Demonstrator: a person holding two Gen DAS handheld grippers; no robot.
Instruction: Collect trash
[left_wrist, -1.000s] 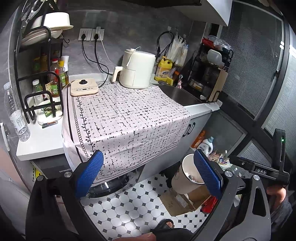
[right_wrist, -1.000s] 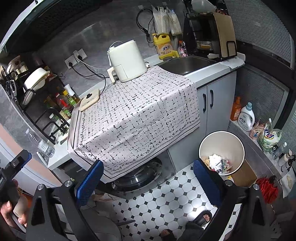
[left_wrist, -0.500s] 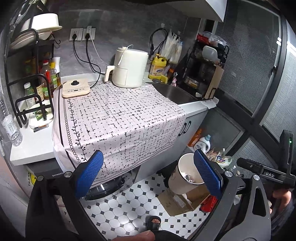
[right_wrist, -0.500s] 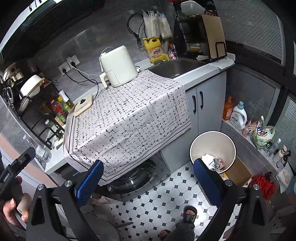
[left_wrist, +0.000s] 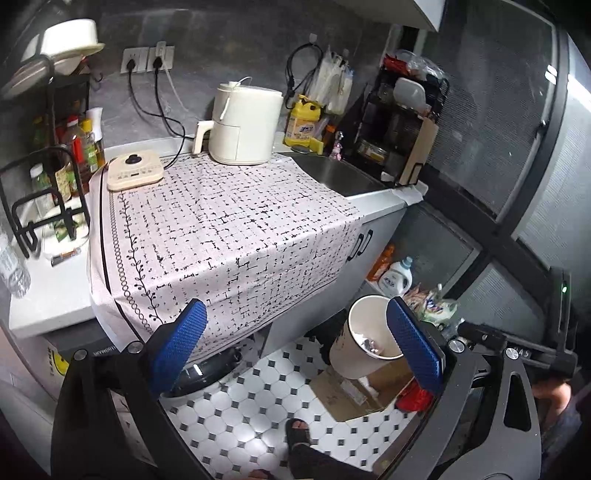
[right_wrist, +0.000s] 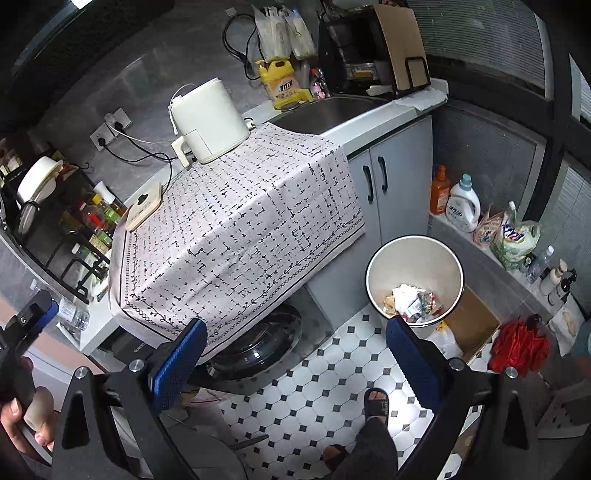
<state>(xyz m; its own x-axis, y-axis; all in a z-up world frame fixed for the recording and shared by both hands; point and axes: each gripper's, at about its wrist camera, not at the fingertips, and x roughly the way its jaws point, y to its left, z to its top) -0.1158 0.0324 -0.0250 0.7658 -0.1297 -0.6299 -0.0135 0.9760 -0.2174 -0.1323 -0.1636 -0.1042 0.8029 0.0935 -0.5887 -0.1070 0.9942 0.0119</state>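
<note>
Your left gripper (left_wrist: 295, 339) and right gripper (right_wrist: 295, 354) stay spread wide and empty while the bin (right_wrist: 413, 254) of wrappers has drifted nearer, the cloth-covered counter (right_wrist: 236, 221) unchanged.

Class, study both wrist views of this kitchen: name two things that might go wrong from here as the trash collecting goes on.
1. The trash bin stands on the floor right beside an open cardboard box; dropped trash might miss its rim and land in the box.
2. The patterned cloth hangs over the counter edge, with the air fryer standing on it; either open gripper, left gripper or right gripper, could snag the hem and drag it.
</note>
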